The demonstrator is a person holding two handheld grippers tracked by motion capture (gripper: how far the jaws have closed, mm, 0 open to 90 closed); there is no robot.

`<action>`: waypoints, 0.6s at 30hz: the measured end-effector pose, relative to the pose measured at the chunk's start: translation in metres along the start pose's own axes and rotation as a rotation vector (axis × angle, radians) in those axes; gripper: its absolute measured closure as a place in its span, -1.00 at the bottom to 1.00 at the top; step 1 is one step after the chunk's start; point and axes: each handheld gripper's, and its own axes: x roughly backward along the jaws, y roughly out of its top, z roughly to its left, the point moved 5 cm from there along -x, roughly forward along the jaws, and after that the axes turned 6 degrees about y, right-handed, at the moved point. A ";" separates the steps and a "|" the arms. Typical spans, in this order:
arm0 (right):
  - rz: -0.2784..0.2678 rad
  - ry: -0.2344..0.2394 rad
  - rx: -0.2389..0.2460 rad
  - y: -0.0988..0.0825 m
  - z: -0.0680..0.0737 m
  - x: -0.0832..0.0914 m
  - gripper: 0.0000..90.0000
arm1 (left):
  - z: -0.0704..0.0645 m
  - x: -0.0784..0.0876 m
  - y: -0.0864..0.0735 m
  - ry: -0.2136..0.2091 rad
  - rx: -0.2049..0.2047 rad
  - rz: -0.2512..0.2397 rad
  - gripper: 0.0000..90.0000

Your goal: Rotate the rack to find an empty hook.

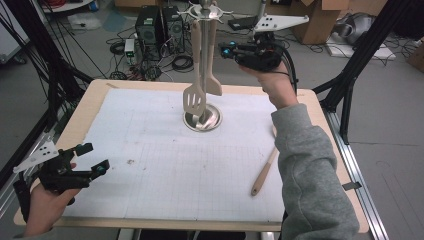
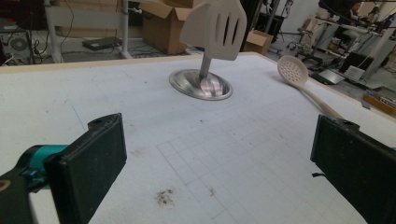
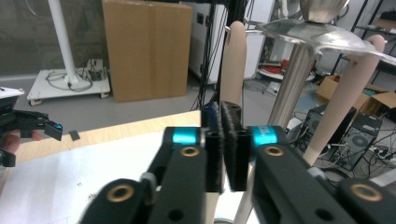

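Up by the polished steel rack, the right tongs are held nearly closed on nothing beside smooth beige hanging spatulas, the left tongs gaping empty over the white gridded surface.

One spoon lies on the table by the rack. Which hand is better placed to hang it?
Right. The spoon lies beside the right sleeve, and the right gripper is already at the rack. The left gripper sits at the opposite near corner.

Pale slotted spatula hangs upright from the steel rack.
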 end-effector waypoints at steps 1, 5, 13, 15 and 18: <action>-0.007 0.002 0.000 -0.002 0.001 0.001 0.78 | 0.000 0.000 0.001 -0.002 -0.001 -0.002 -0.91; -0.027 0.005 -0.008 -0.010 0.007 0.007 0.45 | 0.000 -0.002 0.003 -0.005 -0.004 -0.008 -0.91; -0.041 0.003 -0.026 -0.031 0.015 0.017 -0.14 | -0.002 -0.003 0.008 -0.007 -0.013 -0.014 -0.91; -0.035 0.001 -0.035 -0.037 0.016 0.020 -0.26 | -0.002 -0.003 0.008 -0.009 -0.014 -0.014 -0.91; -0.058 0.003 -0.043 -0.044 0.019 0.025 -0.44 | -0.003 -0.005 0.008 -0.011 -0.014 -0.012 -0.91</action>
